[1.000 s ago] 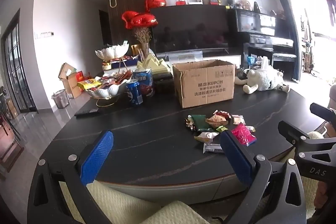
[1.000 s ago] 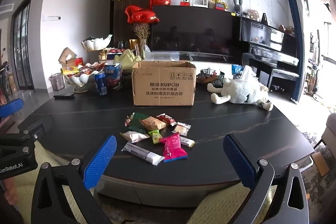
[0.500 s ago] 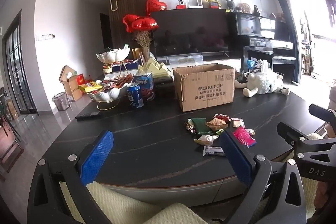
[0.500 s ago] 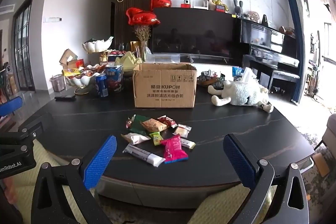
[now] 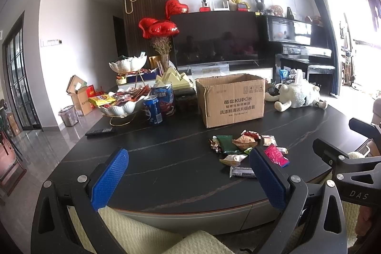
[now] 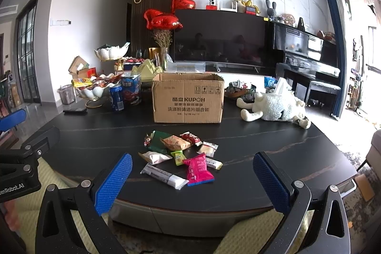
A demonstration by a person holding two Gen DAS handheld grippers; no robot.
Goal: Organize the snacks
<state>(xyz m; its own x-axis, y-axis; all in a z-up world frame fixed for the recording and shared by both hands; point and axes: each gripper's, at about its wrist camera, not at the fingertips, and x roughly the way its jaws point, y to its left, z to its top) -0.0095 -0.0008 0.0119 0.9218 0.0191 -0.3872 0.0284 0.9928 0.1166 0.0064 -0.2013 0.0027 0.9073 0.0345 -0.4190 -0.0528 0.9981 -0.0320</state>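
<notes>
A small heap of wrapped snacks (image 6: 181, 154) lies on the black table, among them a pink packet (image 6: 198, 169), a grey-and-white bar (image 6: 164, 176) and a green packet (image 6: 158, 143). It also shows in the left wrist view (image 5: 243, 146). An open cardboard box (image 6: 188, 99) stands behind the heap, also in the left wrist view (image 5: 232, 99). My right gripper (image 6: 191, 179) is open and empty, just short of the heap. My left gripper (image 5: 188, 174) is open and empty, to the left of the heap.
On the black table (image 6: 273, 142) a white bowl of snacks (image 5: 121, 104), a blue can (image 5: 152, 110) and a remote (image 5: 98, 131) sit at the left. A plush sheep (image 6: 273, 108) lies at the right. The table's front edge is close below both grippers.
Both grippers have tilted up a little and edged closer to the table. The snacks and box have not moved.
</notes>
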